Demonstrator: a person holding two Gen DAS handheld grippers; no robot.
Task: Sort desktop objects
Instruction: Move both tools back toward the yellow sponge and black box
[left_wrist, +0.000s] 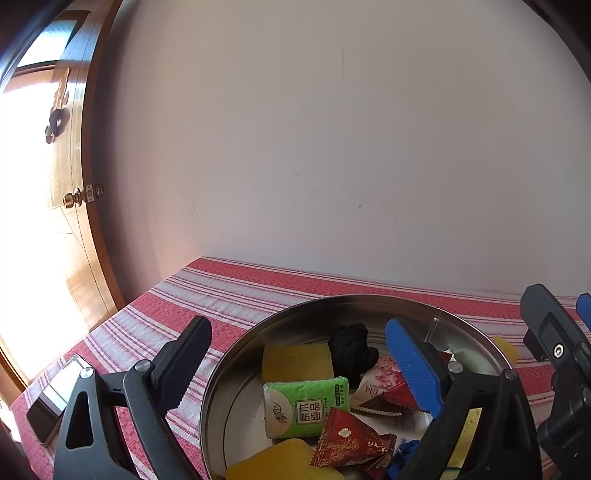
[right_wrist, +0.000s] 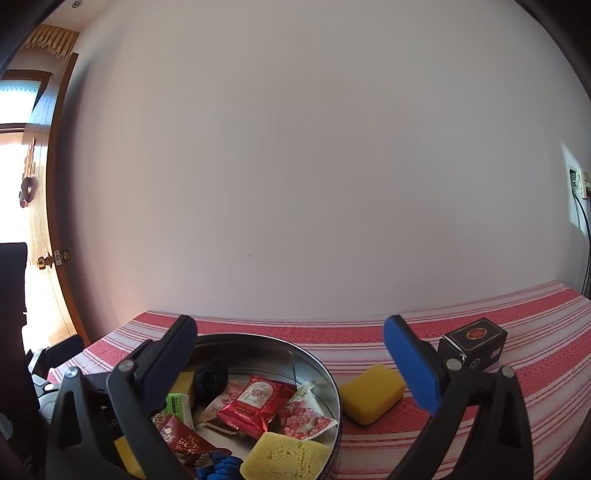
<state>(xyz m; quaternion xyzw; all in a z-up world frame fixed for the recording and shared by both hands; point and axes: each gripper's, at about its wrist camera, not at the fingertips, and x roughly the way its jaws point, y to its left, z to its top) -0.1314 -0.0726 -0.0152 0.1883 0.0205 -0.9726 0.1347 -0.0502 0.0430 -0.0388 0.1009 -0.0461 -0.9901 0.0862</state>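
Note:
A round metal tin (left_wrist: 334, 300) on the red striped tablecloth holds yellow sponges (left_wrist: 297, 362), a green tissue pack (left_wrist: 306, 406), a black knotted cord (left_wrist: 351, 347), red snack packets (left_wrist: 345, 441) and a blue item at the near edge. My left gripper (left_wrist: 298, 328) stands open over the tin's near side, nothing between its fingers. My right gripper (right_wrist: 289, 325) is also open and empty, spanning the tin's right part (right_wrist: 319, 371) and the cloth. Between its fingers, further off, a yellow sponge (right_wrist: 371, 393) lies on the cloth. The right gripper (left_wrist: 565, 310) also shows at the left wrist view's right edge.
A black box (right_wrist: 472, 343) stands on the cloth at the right, behind the right gripper's blue finger. A phone (left_wrist: 55, 395) lies at the table's left corner. A white wall backs the table; a wooden door (left_wrist: 70, 206) is at the left.

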